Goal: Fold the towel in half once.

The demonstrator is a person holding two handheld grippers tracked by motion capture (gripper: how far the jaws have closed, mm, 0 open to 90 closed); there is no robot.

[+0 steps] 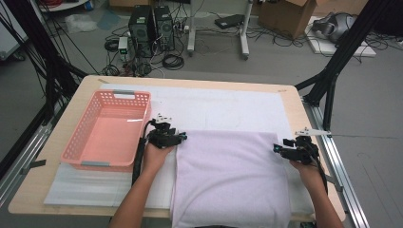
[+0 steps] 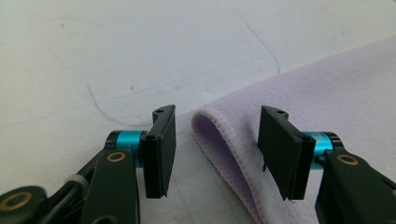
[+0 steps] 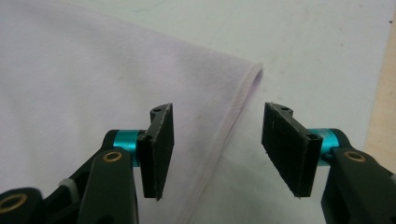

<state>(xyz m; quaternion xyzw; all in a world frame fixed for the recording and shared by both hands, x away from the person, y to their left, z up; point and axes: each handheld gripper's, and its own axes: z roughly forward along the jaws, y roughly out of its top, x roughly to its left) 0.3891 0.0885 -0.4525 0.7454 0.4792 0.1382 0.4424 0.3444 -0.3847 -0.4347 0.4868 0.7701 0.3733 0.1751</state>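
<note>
Towel (image 1: 231,178) folded on the table's near edge, its front hanging over. Left gripper (image 1: 181,138) and right gripper (image 1: 277,148) at its far corners, jaws spread, hems between, unpinched. Basket (image 1: 138,98) near left; white mat (image 1: 223,110) bare behind.

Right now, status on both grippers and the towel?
Left gripper open, right gripper open. Towel folded flat, corners unpinched. Basket clear left.
</note>
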